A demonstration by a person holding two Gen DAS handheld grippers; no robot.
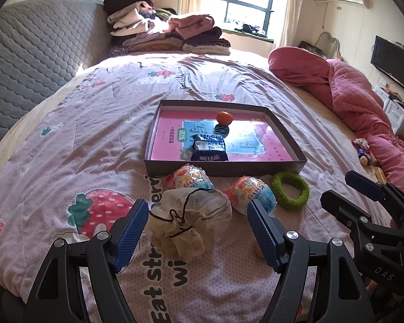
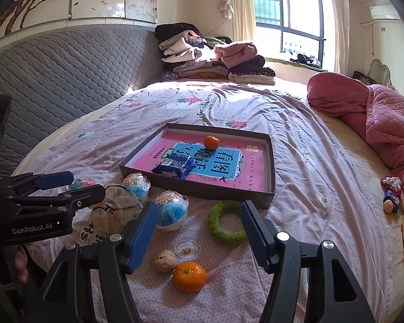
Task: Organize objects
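Claws both gape wide, holding nothing: left claw (image 1: 198,227) straddles a drawstring pouch (image 1: 188,220) on the bed (image 1: 54,161); right claw (image 2: 199,231) hovers near a tangerine (image 2: 190,276), before the tray (image 2: 229,192).

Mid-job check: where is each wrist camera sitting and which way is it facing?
Left wrist: low over the bed, facing the box tray; open left gripper straddles a drawstring pouch; right gripper at right edge.
Right wrist: further right, same heading; open right gripper above walnut and tangerine.
Shared: tray, green ring.

Black tongs (image 1: 198,232), ribbed blue pads (image 1: 130,235), apparently silver screws
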